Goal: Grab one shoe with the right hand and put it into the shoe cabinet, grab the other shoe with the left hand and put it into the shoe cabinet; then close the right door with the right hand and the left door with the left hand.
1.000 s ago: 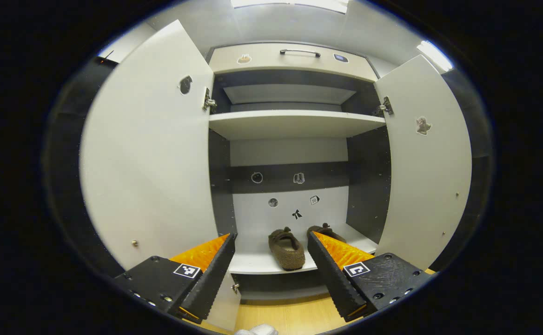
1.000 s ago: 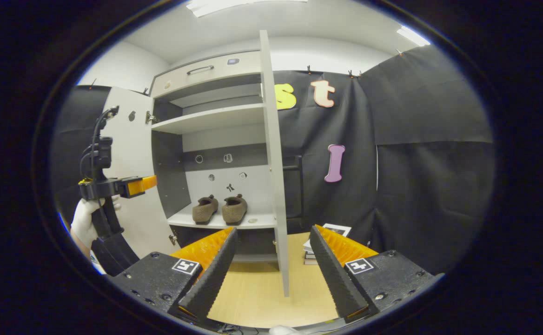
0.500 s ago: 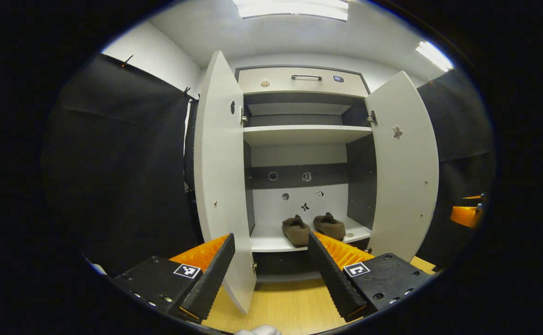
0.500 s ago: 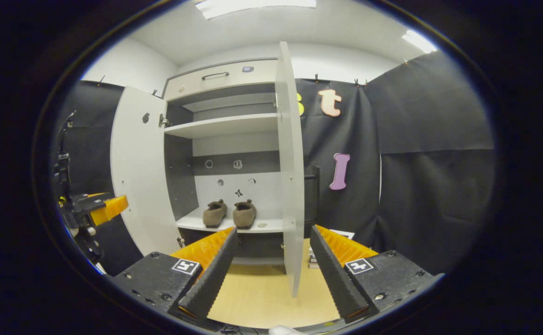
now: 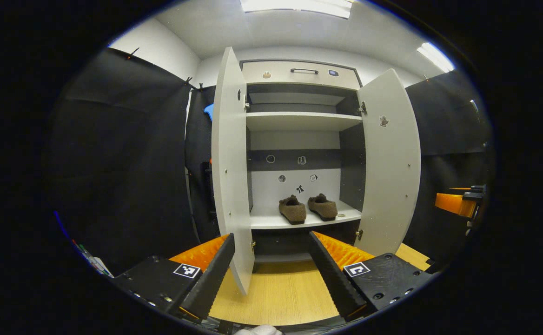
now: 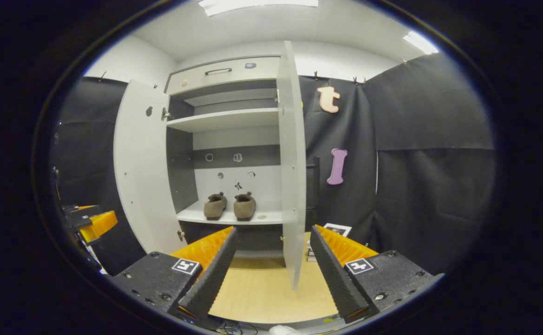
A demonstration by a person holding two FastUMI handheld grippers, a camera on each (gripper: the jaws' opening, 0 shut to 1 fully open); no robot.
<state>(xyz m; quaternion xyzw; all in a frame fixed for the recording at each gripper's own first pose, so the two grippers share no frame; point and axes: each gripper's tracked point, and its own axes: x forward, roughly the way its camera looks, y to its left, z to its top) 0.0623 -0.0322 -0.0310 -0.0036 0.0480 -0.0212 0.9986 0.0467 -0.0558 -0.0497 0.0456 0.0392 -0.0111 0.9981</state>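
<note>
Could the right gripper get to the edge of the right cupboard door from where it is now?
Probably yes. The right gripper is open and empty, and the right door stands edge-on just ahead, its free edge lining up between the gripper's fingers. Nothing lies between them but bare floor.

Two fuzzy brown shoes (image 5: 307, 208) sit on a white shelf (image 5: 271, 222); the cabinet (image 5: 299, 77) is pale grey with dark grey inner walls, above a light wood-grain floor (image 5: 285, 293).
</note>
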